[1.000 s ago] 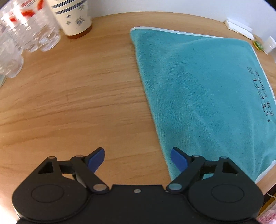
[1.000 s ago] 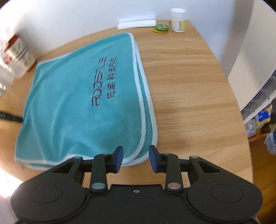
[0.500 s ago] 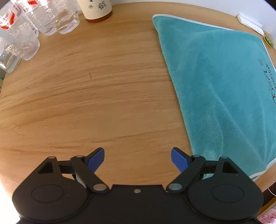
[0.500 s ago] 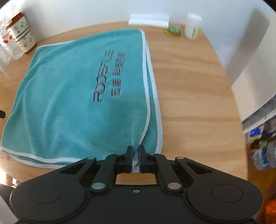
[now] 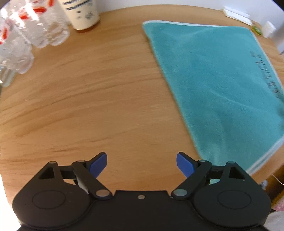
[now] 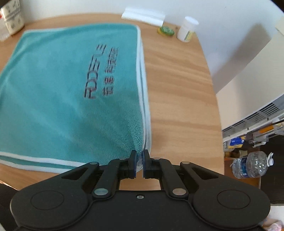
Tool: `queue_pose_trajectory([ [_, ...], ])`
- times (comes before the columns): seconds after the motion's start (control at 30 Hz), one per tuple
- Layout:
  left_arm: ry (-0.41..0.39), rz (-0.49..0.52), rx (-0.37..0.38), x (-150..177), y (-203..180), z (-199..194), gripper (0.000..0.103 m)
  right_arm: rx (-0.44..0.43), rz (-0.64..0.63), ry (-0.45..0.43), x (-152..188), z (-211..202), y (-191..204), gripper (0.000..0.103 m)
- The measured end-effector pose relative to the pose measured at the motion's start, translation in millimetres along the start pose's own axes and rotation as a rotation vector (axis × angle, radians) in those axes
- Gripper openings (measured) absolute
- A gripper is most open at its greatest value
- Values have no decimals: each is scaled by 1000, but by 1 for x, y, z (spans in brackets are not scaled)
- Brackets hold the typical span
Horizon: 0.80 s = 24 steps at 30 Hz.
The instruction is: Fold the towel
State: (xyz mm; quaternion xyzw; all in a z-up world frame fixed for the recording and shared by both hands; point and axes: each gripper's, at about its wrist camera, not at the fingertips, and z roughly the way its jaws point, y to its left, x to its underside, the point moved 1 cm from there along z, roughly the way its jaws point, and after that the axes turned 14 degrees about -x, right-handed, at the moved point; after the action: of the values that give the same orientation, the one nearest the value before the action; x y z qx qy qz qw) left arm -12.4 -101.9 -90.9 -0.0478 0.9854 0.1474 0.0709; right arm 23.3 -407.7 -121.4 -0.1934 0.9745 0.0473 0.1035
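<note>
Two layers of the teal towel (image 6: 58,92), lying flat on the wooden surface (image 5: 85,99), are pinched at the near right corner by the right tongs (image 6: 139,160); the left tongs (image 5: 141,164) gape wide over bare wood and should take the near left corner, then both lift evenly.

Place: you work in a home.
Table: round wooden table (image 5: 88,92) against a white wall.
Clutter: water bottles (image 5: 26,32), paper cup (image 5: 81,14), pill jar (image 6: 187,29), radiator (image 6: 252,119).
</note>
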Motion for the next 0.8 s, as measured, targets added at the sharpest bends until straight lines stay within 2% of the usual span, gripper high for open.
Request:
queue_pose_trajectory([
  [0.1, -2, -2, 22, -11, -9, 8, 89, 34, -66, 8, 3, 3, 9, 8],
  [0.2, -9, -22, 18, -28, -12, 21, 89, 17, -52, 3, 3, 1, 5, 8],
  [0.33, -24, -52, 6, -58, -19, 31, 89, 45, -86, 17, 0, -2, 6, 21],
  [0.43, -67, -32, -17, -78, -28, 31, 89, 64, -119, -2, -9, -20, 13, 24],
  [0.53, -109, -3, -12, -92, -35, 30, 89, 7, -215, -29, -15, -44, 44, 34],
  [0.6, -130, 19, -11, -97, -39, 32, 89, 9, -292, -32, -16, -50, 77, 35],
  [0.7, -128, 52, -33, -101, -44, 42, 89, -112, -271, -79, -18, -54, 105, 35],
  [0.8, -127, 75, -27, -103, -47, 48, 89, -345, -321, -129, -14, -52, 142, 35],
])
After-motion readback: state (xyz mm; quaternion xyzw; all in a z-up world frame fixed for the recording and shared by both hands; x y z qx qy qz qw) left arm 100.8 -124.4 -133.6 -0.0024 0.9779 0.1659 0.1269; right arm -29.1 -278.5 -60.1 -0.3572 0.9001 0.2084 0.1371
